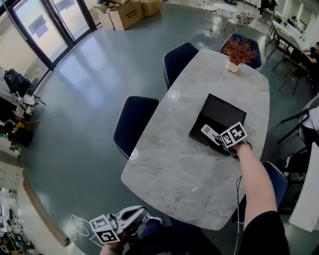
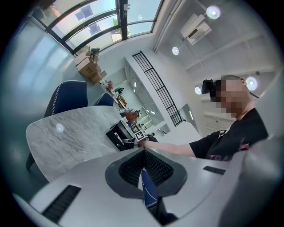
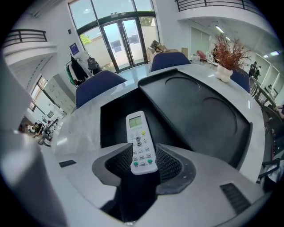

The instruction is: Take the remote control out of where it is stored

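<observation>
A white remote control [image 1: 209,132] with a small screen lies in an open black box [image 1: 222,110] on the marble table [image 1: 174,169]. In the right gripper view the remote control [image 3: 140,142] points away from me, and its near end lies between the two jaws of my right gripper [image 3: 141,154]. That gripper [image 1: 220,140] is open, with its pads level with the remote's sides. The box's black lid [image 3: 204,111] lies just right of the remote. My left gripper [image 1: 133,217] is held low, off the table's near edge, and is shut [image 2: 143,155] on nothing.
A potted dry plant [image 1: 238,52] stands at the table's far end. Dark blue chairs [image 1: 133,120] line the left side, with another [image 1: 271,182] under my right arm. Cardboard boxes [image 1: 127,14] sit by the glass doors.
</observation>
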Demonstrator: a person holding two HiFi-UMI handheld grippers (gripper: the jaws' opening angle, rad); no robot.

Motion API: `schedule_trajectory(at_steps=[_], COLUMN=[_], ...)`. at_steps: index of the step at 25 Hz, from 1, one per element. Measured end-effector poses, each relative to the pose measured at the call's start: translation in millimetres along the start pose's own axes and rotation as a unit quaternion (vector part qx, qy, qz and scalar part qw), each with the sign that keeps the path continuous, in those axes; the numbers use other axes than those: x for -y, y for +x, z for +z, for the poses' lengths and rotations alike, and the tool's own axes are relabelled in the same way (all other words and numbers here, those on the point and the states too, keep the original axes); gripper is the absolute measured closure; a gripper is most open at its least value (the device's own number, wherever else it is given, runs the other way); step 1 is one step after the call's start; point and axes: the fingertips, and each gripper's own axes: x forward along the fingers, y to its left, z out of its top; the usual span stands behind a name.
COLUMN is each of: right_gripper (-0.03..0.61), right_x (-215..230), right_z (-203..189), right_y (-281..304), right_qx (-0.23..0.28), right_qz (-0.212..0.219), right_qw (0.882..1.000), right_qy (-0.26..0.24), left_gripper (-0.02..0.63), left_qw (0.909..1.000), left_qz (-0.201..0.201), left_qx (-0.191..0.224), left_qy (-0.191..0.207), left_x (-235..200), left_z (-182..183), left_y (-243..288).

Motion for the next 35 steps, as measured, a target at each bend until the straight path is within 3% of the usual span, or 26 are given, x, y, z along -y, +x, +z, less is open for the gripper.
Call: schedule_trajectory(at_steps=[10,18,24,27,29,31,35], right_gripper=[0.393,0.393,0.394,0.396,0.452,0.462,0.463], right_x=[3.4,-8.2,-22.9,-28.5,-29.0,-28.7,-29.8], right_z=[-0.5,-1.9,2.8,0.9,-2.1,-2.5,-1.9], right_y=[14.4,22.9,33.2,37.5,39.8,41.7,42.9], right_qx=[-0.027,-0.059,-0.055,-0.07,-0.088,-0.1,-0.1], right_qz=[-0.02,0.01,0.034,0.03,-0.006,-0.027,-0.015], right_qw=[0.999,0.998,0.998,0.995,0.988,0.98,0.982], right_qy=[-0.003,-0.023,-0.027,-0.059,-0.127,-0.173,-0.157], left_gripper=[0.607,0.608,0.608,0.607,0.607,0.607,0.607], left_qw=[0.9999,0.9997,0.9997,0.9996,0.9996,0.9996,0.9996], left_qz=[0.004,0.004,0.007,0.009,0.009,0.009,0.009], left_qx=[0.003,0.007,0.009,0.008,0.008,0.009,0.008], left_qy=[-0.013,-0.023,-0.023,-0.025,-0.026,-0.026,-0.027], left_x=[-11.0,-15.2,-16.6,-16.7,-16.0,-16.8,-19.1], left_z=[-2.9,-5.1,-3.8,-4.2,-5.1,-5.6,-4.7], left_y=[-3.9,-0.9,-0.1,0.7,0.9,0.2,-1.8])
